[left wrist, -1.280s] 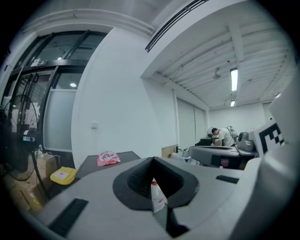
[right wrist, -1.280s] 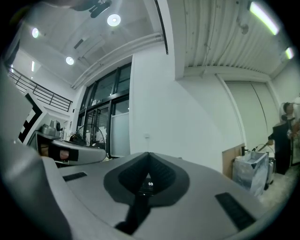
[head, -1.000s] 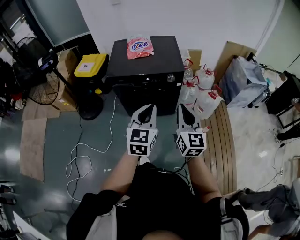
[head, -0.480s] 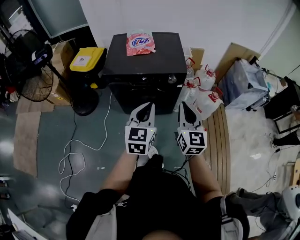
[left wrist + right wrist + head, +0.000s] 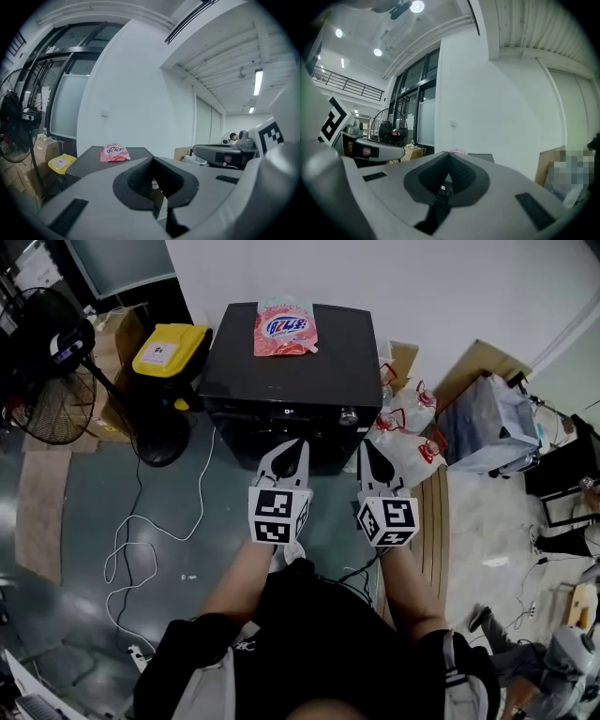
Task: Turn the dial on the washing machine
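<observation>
The black washing machine [image 5: 295, 371] stands against the white wall with a pink detergent bag [image 5: 285, 328] on its lid. Its silver dial [image 5: 349, 414] sits at the right of the front panel. My left gripper [image 5: 293, 448] and right gripper [image 5: 367, 448] hang side by side just in front of the machine, both shut and holding nothing. The right gripper's tip is a little below the dial and apart from it. In the left gripper view the jaws [image 5: 152, 158] meet, with the bag [image 5: 115, 152] beyond. The right gripper [image 5: 449, 153] is shut too, and a lit display [image 5: 443, 188] shows through the gap.
A yellow-lidded bin [image 5: 171, 345] and a standing fan [image 5: 47, 371] are left of the machine. Several plastic jugs [image 5: 403, 423], cardboard and a grey bag [image 5: 492, 423] crowd its right side. A white cable [image 5: 141, 540] loops on the floor at left; wooden slats [image 5: 436, 521] lie at right.
The person has stepped closer to the washing machine, which now lies nearer the gripper tips. Both grippers stay shut and side by side.
</observation>
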A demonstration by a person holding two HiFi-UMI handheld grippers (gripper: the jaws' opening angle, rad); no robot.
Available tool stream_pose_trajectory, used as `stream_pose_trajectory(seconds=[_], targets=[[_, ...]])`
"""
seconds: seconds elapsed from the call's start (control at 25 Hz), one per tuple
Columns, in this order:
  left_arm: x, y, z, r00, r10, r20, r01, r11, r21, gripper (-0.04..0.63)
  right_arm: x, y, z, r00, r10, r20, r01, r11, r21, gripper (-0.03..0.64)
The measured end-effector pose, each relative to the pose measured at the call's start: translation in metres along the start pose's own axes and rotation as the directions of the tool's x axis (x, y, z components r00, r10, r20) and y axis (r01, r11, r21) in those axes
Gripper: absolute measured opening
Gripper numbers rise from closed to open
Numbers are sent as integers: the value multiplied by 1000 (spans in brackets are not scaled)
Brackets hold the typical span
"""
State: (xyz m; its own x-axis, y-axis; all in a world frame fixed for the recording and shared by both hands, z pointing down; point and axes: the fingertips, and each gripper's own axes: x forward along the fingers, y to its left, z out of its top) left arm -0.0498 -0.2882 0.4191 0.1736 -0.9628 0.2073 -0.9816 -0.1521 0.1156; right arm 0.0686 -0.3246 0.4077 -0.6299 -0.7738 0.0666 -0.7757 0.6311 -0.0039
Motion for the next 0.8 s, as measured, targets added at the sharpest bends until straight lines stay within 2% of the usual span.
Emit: stream_pose_trajectory(seconds=[0.2,0.44,0.56,0.8], targets=[[29,17,5,1000,-6,4,6,999,-37,9,35,0,3,998,67,-18,-68,996,-59,0],[41,43,-10,999,29,-18,-31,993,-110,9,59,-1,-14,992,93,-88,-107,981,-164,2],[40,52,-23,998,49,-38,-54,989,-140,9,70,3,-26,982,128,-139,-160,955,-251,2],[35,71,-49,991,106,-78,-119,976,-184,9,93,3,-41,964,183,-192,-248,879,-409,2]])
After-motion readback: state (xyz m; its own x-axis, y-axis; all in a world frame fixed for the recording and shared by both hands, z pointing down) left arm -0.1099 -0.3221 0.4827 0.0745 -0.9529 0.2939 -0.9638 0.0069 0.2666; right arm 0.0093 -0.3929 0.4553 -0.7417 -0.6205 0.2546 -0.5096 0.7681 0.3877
